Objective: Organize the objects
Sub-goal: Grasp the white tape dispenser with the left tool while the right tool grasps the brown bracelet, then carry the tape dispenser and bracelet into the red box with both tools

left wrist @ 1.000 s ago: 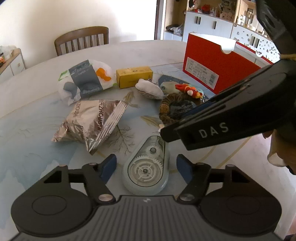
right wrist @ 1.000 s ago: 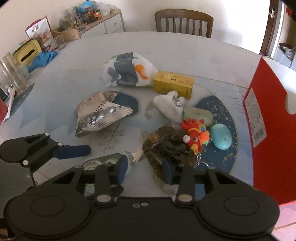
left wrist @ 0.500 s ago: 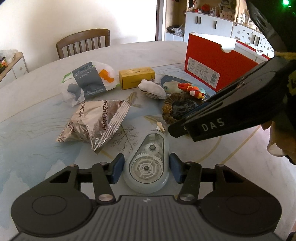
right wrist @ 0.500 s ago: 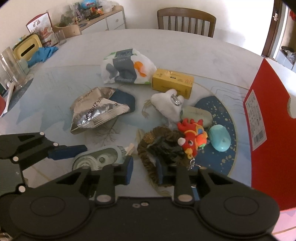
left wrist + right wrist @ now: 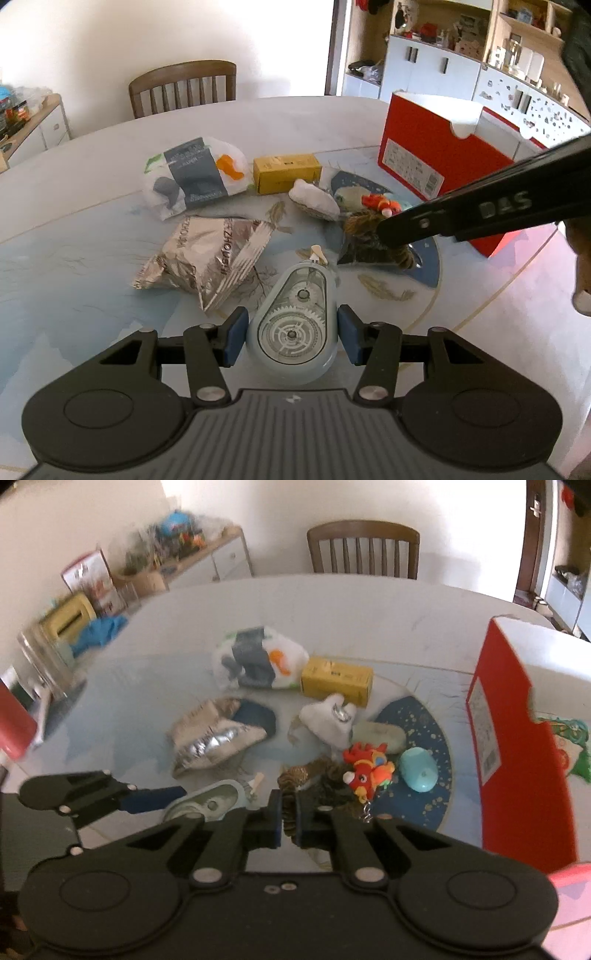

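Note:
A pale blue correction tape dispenser (image 5: 291, 328) lies on the table between the fingers of my left gripper (image 5: 290, 336), which is closed against its sides. It also shows in the right wrist view (image 5: 207, 801). My right gripper (image 5: 290, 821) is shut on a brown furry scrunchie (image 5: 325, 781), which also shows in the left wrist view (image 5: 365, 240). A red rooster keychain (image 5: 369, 771) lies on the scrunchie. A red shoebox (image 5: 436, 166) stands open at the right.
On the table lie a silver snack bag (image 5: 210, 254), a white tissue pack (image 5: 195, 177), a yellow box (image 5: 286, 171), a white pouch (image 5: 330, 723), a green soap-like bar (image 5: 380, 734) and a turquoise oval (image 5: 417, 773). A wooden chair (image 5: 183, 88) stands behind.
My left gripper's fingers closed in on the tape dispenser. My right gripper closed on the scrunchie and the view rose and tilted.

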